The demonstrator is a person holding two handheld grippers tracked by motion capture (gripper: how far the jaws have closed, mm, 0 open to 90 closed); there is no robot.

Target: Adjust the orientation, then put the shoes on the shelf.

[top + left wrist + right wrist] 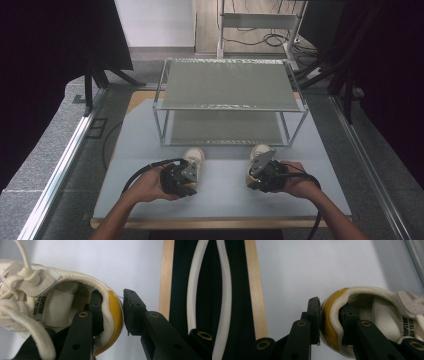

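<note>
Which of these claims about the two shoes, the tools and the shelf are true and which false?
1. Each tool clamps the heel of a shoe: left tool on left shoe, right tool on right shoe. True.
2. The shoes are black. False: cream with a yellow heel patch.
3. A shoe stands on the shelf. False: both are on the table before it.
4. One jaw sits inside each shoe. True.

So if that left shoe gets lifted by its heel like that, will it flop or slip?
The left shoe probably sags a little: its padded heel collar looks soft and bends between the left gripper's jaws. It seems light, being small. The loose laces would likely dangle.
</note>
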